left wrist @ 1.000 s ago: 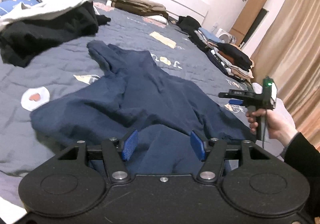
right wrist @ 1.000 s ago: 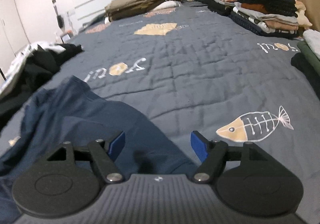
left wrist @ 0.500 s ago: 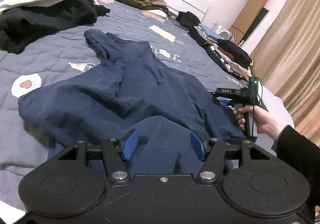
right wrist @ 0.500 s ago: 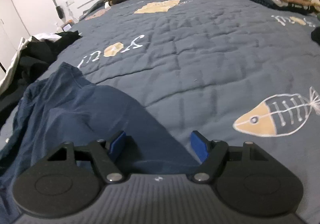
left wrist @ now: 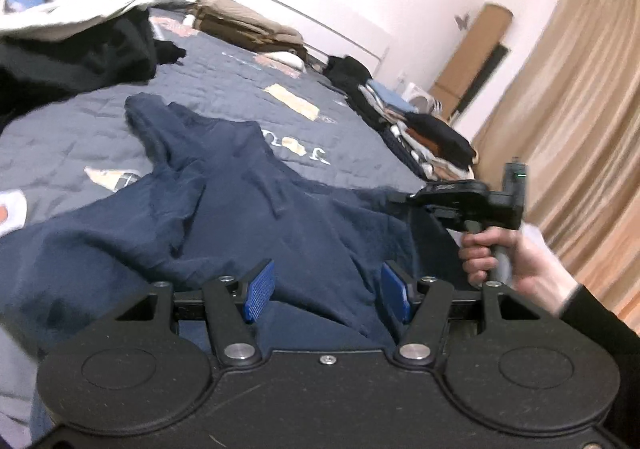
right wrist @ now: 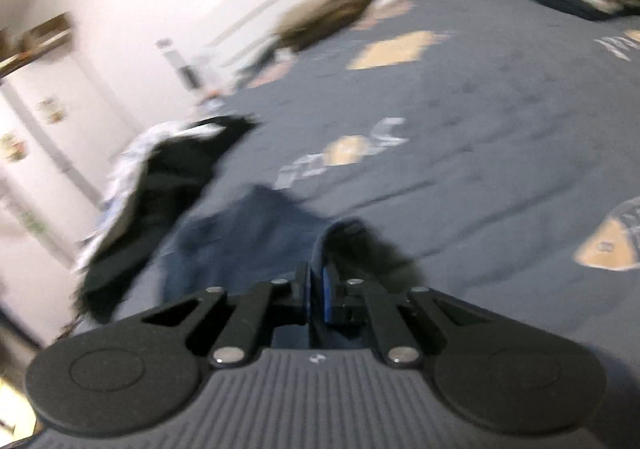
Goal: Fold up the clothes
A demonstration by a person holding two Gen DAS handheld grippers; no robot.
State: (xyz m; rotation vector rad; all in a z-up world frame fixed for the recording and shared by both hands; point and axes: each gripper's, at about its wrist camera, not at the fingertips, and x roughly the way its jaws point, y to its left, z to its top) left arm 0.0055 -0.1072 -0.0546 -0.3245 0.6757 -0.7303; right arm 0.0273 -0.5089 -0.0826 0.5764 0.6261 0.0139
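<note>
While spread rumpled across the grey quilt [left wrist: 72, 137], the navy garment [left wrist: 248, 217] lies under both grippers. Left gripper [left wrist: 327, 291]: fingers parted, empty. Right gripper [right wrist: 316, 295]: clamped on the garment's edge.

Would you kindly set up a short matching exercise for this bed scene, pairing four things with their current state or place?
Things:
1. left gripper
2. right gripper
3. navy garment
4. folded stack

States or places:
A. spread rumpled across the middle of the quilt
B. shut on a fold of cloth
C. piled along the bed's edge nearest the curtains
D. open, fingers apart over the fabric

Pairs: 1-D, 2-B, 3-A, 4-C
</note>
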